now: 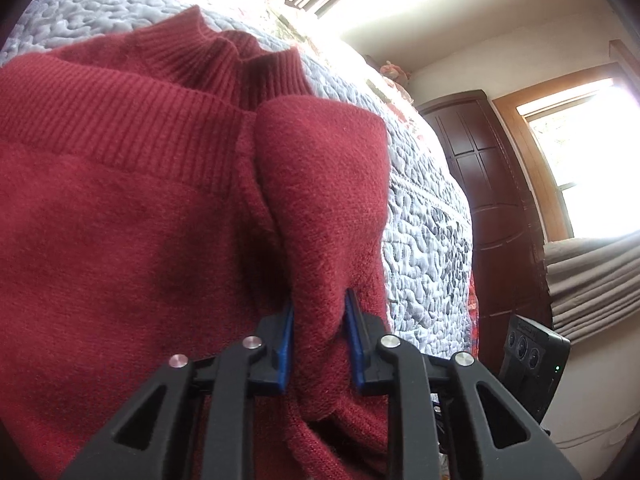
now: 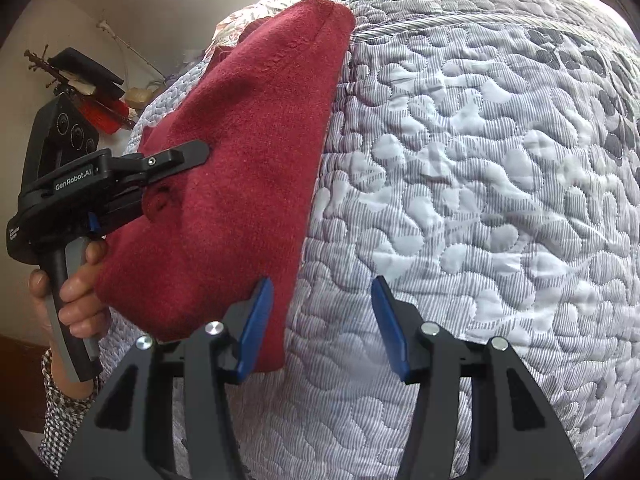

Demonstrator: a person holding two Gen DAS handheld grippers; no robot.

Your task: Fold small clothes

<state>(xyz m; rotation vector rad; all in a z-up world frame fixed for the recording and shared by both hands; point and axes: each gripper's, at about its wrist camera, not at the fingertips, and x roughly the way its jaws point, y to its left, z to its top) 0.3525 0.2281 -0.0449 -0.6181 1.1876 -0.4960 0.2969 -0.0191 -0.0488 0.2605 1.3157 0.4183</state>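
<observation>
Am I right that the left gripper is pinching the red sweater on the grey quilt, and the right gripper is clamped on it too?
Not quite. The left gripper does pinch a fold of the red sweater on the grey quilt. But the right gripper is open, holding nothing; one finger only lies beside the sweater's edge. The right wrist view shows this.

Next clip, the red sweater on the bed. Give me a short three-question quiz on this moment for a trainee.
1. True or false: the left gripper has a fold of the red sweater between its fingers.
2. The right gripper is: A) clamped on the sweater, B) open above the quilt, C) out of view.
3. What ribbed part of the sweater shows at the top of the left wrist view?

Key: 1 true; 2 B; 3 the collar.
</observation>
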